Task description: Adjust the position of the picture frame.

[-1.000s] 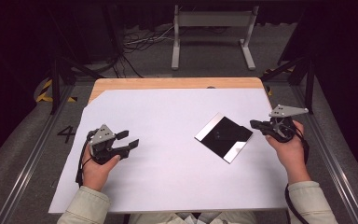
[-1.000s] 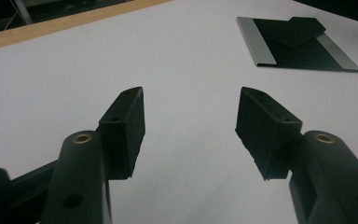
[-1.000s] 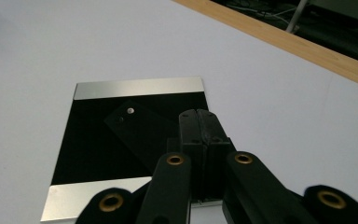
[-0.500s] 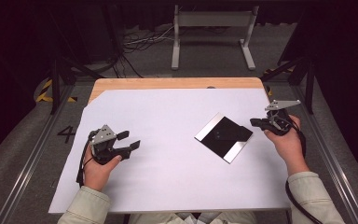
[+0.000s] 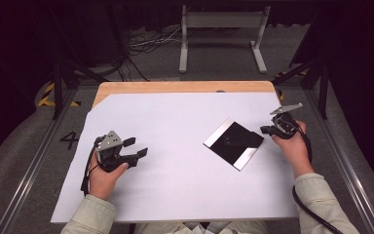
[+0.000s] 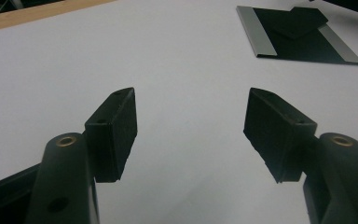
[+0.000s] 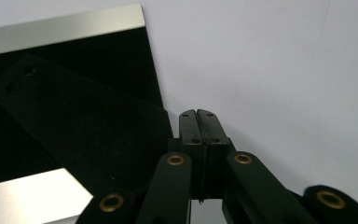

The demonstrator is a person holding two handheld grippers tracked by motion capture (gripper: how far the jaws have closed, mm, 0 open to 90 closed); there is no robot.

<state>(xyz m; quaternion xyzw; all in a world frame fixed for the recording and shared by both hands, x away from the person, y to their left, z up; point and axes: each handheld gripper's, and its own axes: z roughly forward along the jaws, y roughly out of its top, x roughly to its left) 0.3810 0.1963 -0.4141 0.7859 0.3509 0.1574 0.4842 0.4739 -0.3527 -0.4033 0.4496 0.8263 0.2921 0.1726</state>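
Right claw (image 5: pixel 267 129), clenched empty, nears plate (image 5: pixel 233 143) on bench (image 5: pixel 175 122); left claw (image 5: pixel 137 147) released, just widened. Plate looks thin, stiff, slick: grip raised edge.

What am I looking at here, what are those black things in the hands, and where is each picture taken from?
A person sits at a table and holds a hand-operated claw in each hand; there is no robot arm. The high view looks down from above: the left claw sits at the left, the right claw at the right. The other two pictures come from small cameras riding on the claws, looking along their black jaws. The left claw's jaws have just been opening and stand apart with nothing between them. The right claw is shut and empty, its tip beside a black plate with silver edges. That plate lies flat on the white sheet covering the table, and a smaller dark flat piece lies on top of it.
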